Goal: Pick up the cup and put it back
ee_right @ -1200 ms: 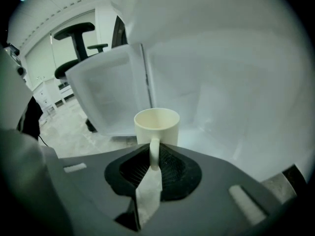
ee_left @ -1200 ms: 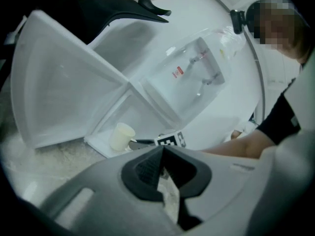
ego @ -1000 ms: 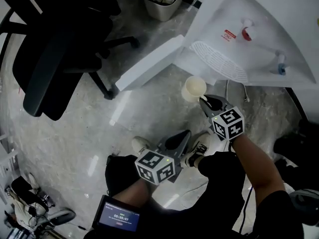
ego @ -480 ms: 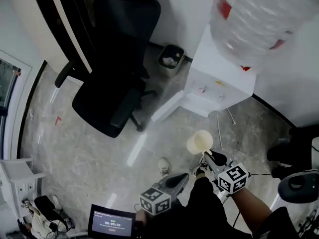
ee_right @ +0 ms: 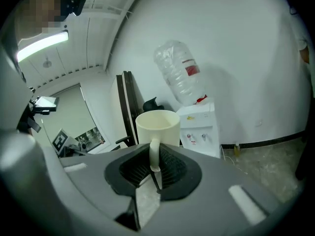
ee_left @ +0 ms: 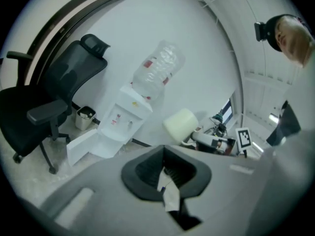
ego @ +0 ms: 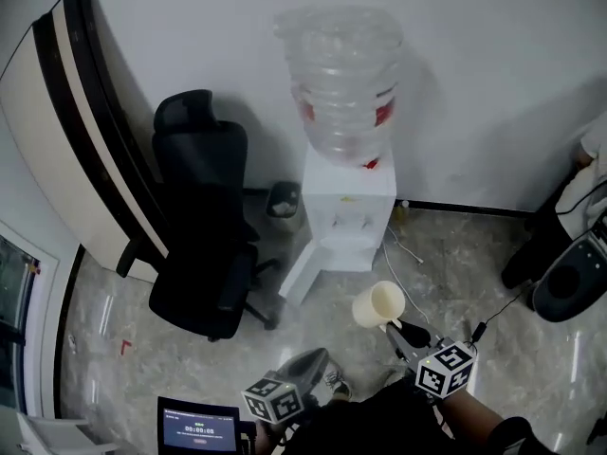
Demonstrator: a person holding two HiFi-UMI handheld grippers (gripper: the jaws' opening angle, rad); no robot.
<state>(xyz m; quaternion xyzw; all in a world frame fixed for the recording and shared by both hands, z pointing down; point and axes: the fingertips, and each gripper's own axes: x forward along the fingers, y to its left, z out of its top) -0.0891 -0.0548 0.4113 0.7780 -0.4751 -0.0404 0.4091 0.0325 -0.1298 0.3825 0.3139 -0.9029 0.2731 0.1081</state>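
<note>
A cream cup (ego: 378,304) hangs in the air in front of the white water dispenser (ego: 347,218). My right gripper (ego: 400,330) is shut on its handle, and the right gripper view shows the cup (ee_right: 157,127) upright with the handle pinched between the two dark pads. My left gripper (ego: 305,366) is low at the bottom centre, jaws together with nothing between them. In the left gripper view the cup (ee_left: 180,125) and the right gripper (ee_left: 199,136) appear ahead, right of the dispenser (ee_left: 120,123).
A large clear water bottle (ego: 343,83) tops the dispenser. A black office chair (ego: 204,245) stands to its left, a small waste bin (ego: 283,200) between them. A folded panel (ego: 81,112) leans on the wall at left. Cables (ego: 408,249) lie on the marble floor.
The head view has swung up from the floor by the dispenser's drip tray to the whole dispenser and wall. Both grippers now sit lower in the frame; the cup stays gripped.
</note>
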